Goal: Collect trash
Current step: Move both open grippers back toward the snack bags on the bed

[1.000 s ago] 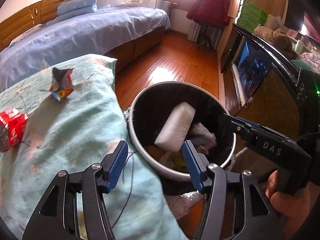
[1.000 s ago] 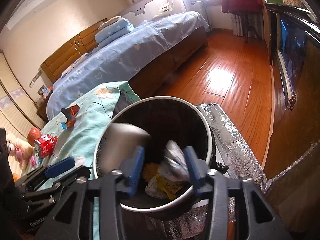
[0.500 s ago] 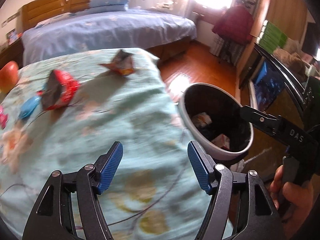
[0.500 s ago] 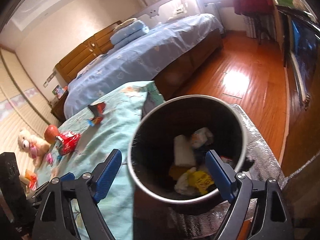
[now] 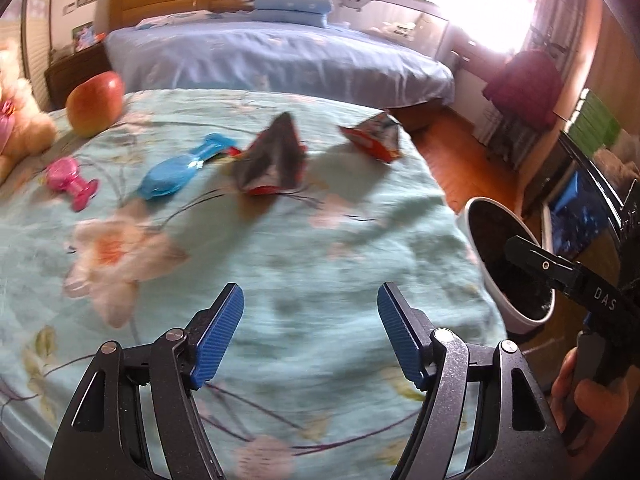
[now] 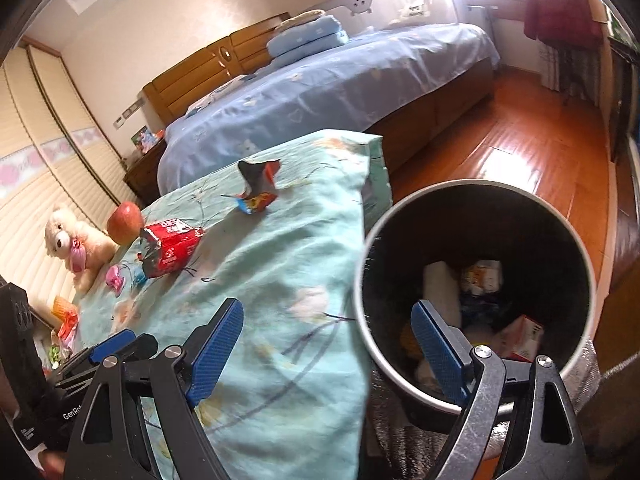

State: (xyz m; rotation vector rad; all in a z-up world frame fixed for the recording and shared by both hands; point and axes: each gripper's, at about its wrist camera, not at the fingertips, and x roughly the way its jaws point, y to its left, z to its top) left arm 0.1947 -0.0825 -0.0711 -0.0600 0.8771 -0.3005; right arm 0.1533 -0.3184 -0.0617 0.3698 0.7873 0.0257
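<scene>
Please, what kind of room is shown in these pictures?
Most likely a home bedroom: a large bed with blue patterned bedding and a wooden headboard, a cream teddy bear near it, and polished wooden floorboards.

A red snack box [image 6: 172,249] lies on its side on the green flowery blanket [image 6: 280,280], with its torn end open. Farther along the blanket sits a crumpled snack wrapper [image 6: 258,192], dark inside and red, blue and yellow outside, standing up like a little tent. Both are well apart from each other. Just beside the blanket's edge stands a round trash bin [image 6: 576,240] with a pale rim and a black inside. Papers, a white block and small packets already lie at its bottom.
</scene>
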